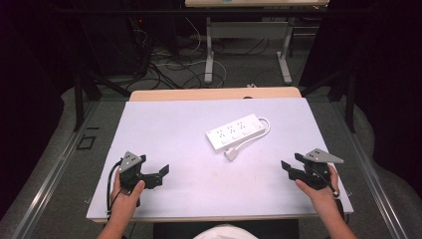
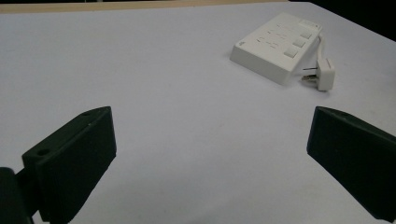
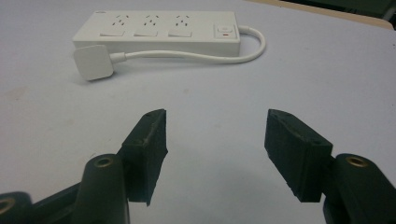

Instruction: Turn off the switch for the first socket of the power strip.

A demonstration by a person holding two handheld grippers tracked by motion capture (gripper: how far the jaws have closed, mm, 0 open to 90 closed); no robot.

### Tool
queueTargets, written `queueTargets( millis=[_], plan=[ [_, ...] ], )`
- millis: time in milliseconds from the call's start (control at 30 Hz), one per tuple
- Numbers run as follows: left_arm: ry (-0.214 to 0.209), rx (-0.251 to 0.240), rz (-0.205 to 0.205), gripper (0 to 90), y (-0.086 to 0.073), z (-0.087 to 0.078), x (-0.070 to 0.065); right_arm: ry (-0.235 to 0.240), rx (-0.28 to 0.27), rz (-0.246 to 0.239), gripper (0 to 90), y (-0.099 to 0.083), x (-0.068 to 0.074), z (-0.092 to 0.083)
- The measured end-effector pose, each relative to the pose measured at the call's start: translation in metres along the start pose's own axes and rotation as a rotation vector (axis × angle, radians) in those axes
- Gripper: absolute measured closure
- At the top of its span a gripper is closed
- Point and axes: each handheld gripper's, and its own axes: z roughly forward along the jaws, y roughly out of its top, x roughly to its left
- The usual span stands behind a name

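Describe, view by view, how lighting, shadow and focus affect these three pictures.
High view: the white table is evenly lit, the room around it dark. Left gripper view: near jaws slightly soft, the power strip casts little shadow. Right gripper view: the strip and its plug look fairly sharp, with faint shadows beneath.

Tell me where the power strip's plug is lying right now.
In the high view the plug lies on the white table, right of centre, just in front of the power strip and nearer the right tongs.
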Motion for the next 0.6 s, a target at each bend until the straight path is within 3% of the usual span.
queueTargets(
  millis=[300, 600],
  plan=[
    [0.007, -0.006, 0.0, 1.3, -0.001, 0.0, -0.001, 0.022, -0.011, -0.048, 39.1, 0.032, 0.003, 0.009],
    [0.005, -0.004, -0.003, 1.4, -0.001, 0.001, -0.001, 0.017, 0.021, -0.068, 43.2, 0.062, 0.006, 0.016]
  ],
)
